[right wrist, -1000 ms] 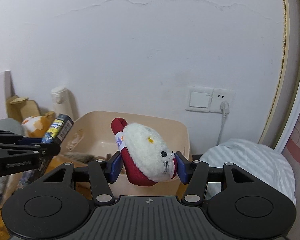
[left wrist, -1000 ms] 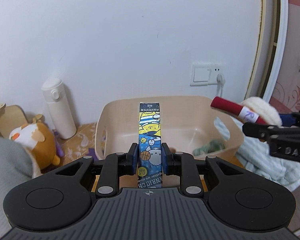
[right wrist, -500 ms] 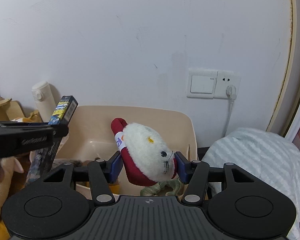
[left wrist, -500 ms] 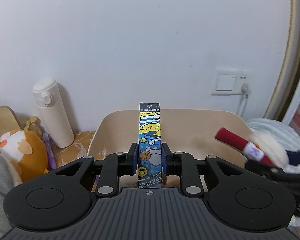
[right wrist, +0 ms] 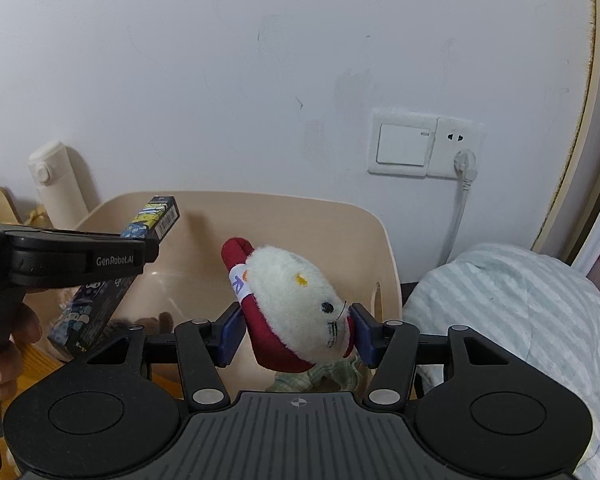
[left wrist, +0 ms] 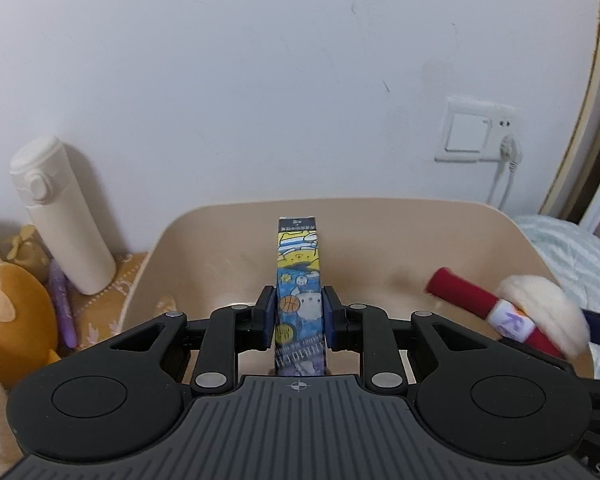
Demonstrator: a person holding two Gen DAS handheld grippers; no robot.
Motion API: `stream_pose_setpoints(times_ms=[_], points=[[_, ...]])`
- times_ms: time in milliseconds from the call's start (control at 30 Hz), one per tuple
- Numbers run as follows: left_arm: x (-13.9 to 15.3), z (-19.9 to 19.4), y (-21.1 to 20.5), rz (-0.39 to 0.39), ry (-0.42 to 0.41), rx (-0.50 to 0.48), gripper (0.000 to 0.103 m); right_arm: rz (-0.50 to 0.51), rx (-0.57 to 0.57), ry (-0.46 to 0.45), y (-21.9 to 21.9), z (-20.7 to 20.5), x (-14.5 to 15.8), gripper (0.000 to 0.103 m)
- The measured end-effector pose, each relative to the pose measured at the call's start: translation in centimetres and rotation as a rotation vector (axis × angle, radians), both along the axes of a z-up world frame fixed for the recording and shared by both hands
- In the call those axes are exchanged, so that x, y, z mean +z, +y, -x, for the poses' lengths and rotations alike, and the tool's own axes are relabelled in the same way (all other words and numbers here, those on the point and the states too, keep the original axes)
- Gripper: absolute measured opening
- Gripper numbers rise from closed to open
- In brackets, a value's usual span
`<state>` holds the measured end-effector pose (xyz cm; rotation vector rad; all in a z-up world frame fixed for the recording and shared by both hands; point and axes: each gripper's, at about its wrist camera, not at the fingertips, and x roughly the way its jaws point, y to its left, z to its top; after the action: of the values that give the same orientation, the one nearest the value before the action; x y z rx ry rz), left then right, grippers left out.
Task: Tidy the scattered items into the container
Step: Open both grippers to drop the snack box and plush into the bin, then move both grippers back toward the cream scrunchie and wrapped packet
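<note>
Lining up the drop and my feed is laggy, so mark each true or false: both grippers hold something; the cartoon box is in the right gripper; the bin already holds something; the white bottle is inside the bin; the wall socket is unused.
1. Both grippers hold something. True: the left gripper and the right gripper are each shut on an item.
2. The cartoon-printed box is in the right gripper. False: the left one holds it; the right holds the white and red plush toy.
3. The beige bin already holds something. True: a green checked cloth lies inside.
4. The white bottle is inside the bin. False: it stands outside, to its left.
5. The wall socket is unused. False: a plug is in it.
</note>
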<state>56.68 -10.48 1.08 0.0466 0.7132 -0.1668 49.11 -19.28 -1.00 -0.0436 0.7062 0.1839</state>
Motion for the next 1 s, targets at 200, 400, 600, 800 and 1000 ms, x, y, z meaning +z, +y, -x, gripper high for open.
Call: stream_pose_setpoints(times_ms=[200, 400, 600, 800, 1000], points=[[0.3, 1.2, 1.4, 0.093, 0.005, -0.009, 0.083, 0.009, -0.006, -0.056, 0.1, 0.9, 0.0, 0.091], [1.3, 3.8, 3.1, 0.232, 0.031, -0.068, 0.096, -0.047, -0.006, -0.096, -0.7, 3.0, 1.1, 0.103], [2.3, 6.9, 3.4, 0.189, -0.032, -0.091, 0.098, -0.042, 0.018, -0.109, 0.3, 5.6, 1.7, 0.103], [2.7, 9.6, 4.3, 0.158, -0.053, -0.100, 0.100, 0.054, 0.045, -0.137, 2.3, 8.3, 2.5, 0.103], [3.1, 13.2, 4.9, 0.117, -0.085, -0.134, 0.100, 0.118, 0.081, -0.170, 3.4, 11.4, 2.7, 0.103]])
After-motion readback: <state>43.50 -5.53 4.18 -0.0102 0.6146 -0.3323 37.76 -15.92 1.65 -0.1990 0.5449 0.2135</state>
